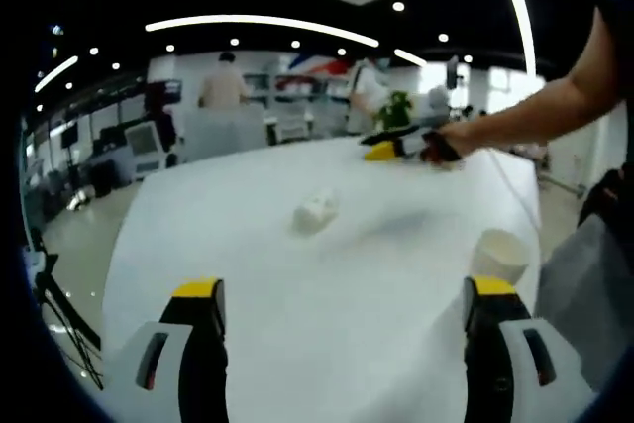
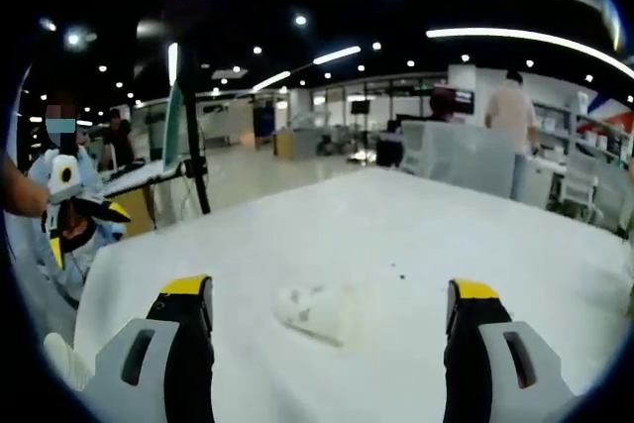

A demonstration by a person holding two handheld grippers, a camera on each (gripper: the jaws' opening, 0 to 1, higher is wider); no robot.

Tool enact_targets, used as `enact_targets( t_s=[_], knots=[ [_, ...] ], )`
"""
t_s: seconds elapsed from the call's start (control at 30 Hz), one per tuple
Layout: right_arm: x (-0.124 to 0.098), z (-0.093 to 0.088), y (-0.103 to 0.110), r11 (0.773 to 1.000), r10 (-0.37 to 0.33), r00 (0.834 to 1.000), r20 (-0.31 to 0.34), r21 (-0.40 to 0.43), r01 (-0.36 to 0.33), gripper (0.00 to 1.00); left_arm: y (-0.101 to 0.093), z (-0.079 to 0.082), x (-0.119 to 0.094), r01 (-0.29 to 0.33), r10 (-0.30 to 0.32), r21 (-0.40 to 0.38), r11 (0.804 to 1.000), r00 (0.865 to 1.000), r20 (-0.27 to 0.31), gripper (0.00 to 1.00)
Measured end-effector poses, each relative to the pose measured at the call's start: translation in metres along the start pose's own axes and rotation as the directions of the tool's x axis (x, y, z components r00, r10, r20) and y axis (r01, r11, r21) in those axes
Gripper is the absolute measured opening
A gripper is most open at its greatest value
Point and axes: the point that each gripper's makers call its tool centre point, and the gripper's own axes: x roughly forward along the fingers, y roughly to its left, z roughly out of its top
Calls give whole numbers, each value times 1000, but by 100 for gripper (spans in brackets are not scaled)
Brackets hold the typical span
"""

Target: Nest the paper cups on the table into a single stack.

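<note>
Paper cups sit apart on my white tabletop (image 1: 248,274): a crumpled cup (image 2: 317,312) lies sideways between my right gripper (image 2: 329,309) jaws, spread wide and empty; an upright cup (image 1: 498,255), apparently empty, stands beside my left gripper (image 1: 342,304), also wide. I'd close gently on the crumpled one to avoid crushing it.

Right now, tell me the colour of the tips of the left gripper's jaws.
Yellow tips on black jaws of the left gripper, shown best in the left gripper view.
</note>
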Motion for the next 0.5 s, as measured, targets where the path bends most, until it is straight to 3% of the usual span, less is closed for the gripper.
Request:
enact_targets(
  t_s=[0.23,0.5],
  knots=[
    [10,-9,-8,1000,1,999,-33,8,-1,94,4,-2,-1,-5,5,-33,999,1000,-2,99],
    [16,-12,-13,999,-12,999,-30,51,14,90,3,-5,-3,-8,8,-58,998,1000,-4,99]
  ],
)
